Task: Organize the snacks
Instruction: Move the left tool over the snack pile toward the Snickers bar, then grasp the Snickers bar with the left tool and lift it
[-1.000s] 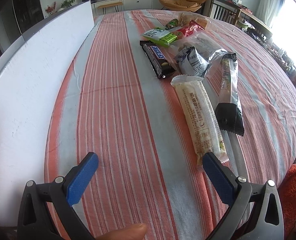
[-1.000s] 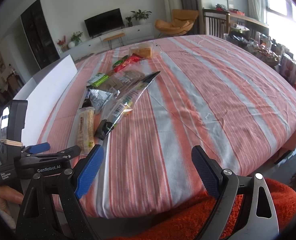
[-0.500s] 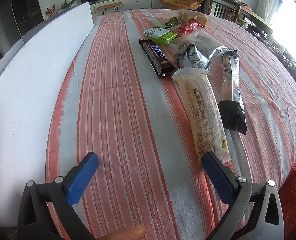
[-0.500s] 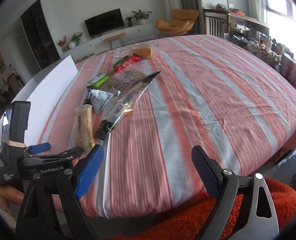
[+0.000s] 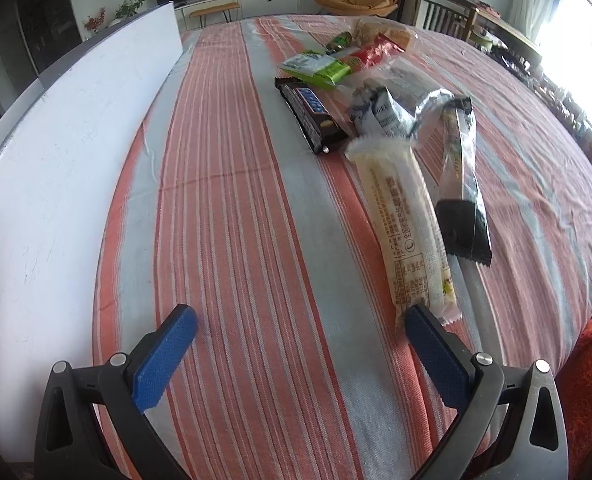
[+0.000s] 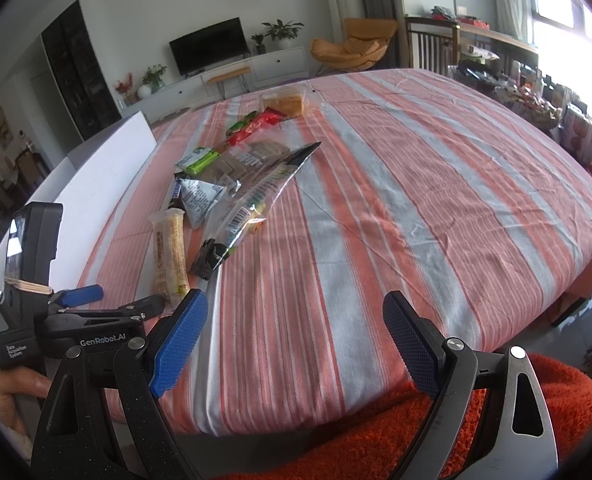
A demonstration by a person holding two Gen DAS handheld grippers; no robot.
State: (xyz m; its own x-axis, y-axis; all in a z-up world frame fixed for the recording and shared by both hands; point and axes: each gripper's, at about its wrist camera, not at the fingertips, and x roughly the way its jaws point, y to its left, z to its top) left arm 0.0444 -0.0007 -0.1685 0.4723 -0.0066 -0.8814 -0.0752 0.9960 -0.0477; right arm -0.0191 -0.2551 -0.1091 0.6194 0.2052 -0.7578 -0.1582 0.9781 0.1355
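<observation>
Snacks lie in a loose pile on a striped tablecloth (image 5: 236,240). Nearest is a long cream wrapped bar (image 5: 408,224), its near end touching the right finger of my left gripper (image 5: 300,320), which is open and empty. Beside the bar lies a clear bag with a black end (image 5: 462,200). Behind them are a Snickers bar (image 5: 310,110), a silver-blue packet (image 5: 384,114), a green packet (image 5: 316,68) and a red packet (image 5: 370,54). My right gripper (image 6: 296,320) hangs open over the table's near edge, empty, with the cream bar (image 6: 170,256) to its front left.
A tall white board (image 5: 56,184) stands along the table's left side. In the right wrist view the left gripper's black body (image 6: 72,332) and a hand are at the lower left. An orange fuzzy cushion (image 6: 376,440) sits below the near edge. Bare cloth stretches to the right.
My left gripper has edged forward and to the right, bringing the cream bar closer to its right finger. The right gripper has stayed put.
</observation>
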